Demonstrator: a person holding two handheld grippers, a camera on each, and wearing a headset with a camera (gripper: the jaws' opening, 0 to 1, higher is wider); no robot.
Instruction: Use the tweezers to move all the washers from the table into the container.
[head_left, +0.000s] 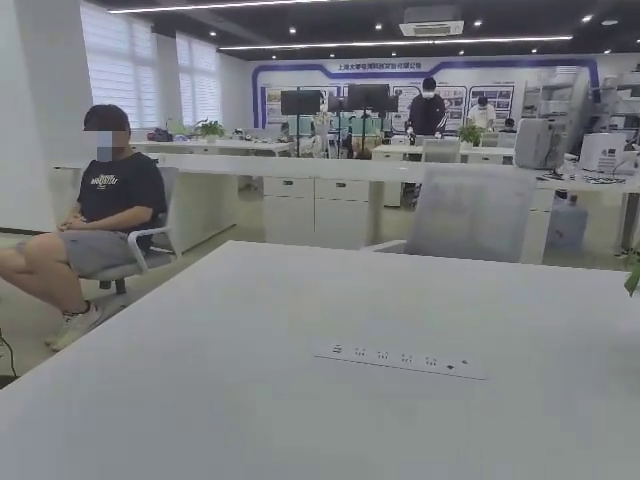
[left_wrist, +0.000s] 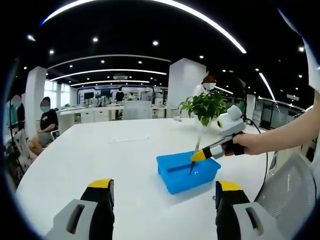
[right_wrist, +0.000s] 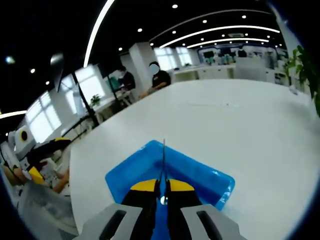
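One potted plant (left_wrist: 206, 106) beyond blue container (left_wrist: 187, 172) (right gripper (right_wrist: 162, 187) clamps tweezers (right_wrist: 163, 156)).

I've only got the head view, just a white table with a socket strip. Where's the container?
Observer: The left gripper view shows a blue rectangular plastic container on the white table, near a leafy green plant.
Operator: And the tweezers?
Observer: The right gripper clamps thin metal tweezers, tips down inside the container.
Operator: And the other hand?
Observer: The left gripper is open, jaws wide apart, holding nothing.
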